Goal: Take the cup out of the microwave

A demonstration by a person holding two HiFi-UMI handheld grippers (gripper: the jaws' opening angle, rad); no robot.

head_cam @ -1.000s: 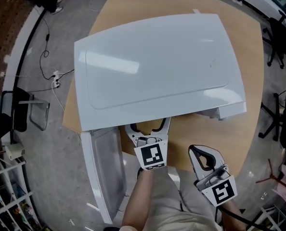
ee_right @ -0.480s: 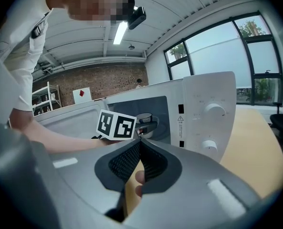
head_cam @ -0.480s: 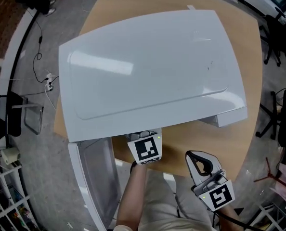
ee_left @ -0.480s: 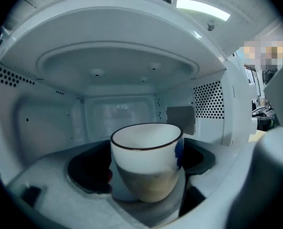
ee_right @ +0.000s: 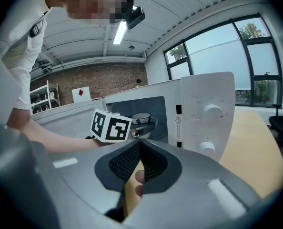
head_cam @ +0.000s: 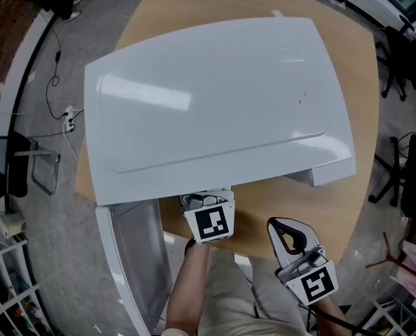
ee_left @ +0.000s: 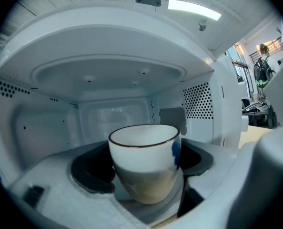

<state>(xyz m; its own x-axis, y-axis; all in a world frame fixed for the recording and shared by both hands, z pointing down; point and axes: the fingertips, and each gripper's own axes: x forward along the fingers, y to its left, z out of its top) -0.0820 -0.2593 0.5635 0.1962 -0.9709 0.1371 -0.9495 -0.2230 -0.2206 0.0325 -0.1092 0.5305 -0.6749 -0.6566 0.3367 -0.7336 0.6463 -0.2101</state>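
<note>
Head view: a white microwave [head_cam: 215,96] sits on a round wooden table [head_cam: 337,208], its door [head_cam: 134,257] swung open at the lower left. The left gripper [head_cam: 204,201] reaches into the oven's front opening. The right gripper [head_cam: 290,228] hangs apart from it, over the table's near edge.

Left gripper view: a white cup [ee_left: 144,163] with a dark rim stands inside the oven cavity [ee_left: 108,80], and the jaws grip its sides.

Right gripper view: the jaws meet at their tips with nothing between them. Beyond them is the control panel [ee_right: 206,113].
</note>
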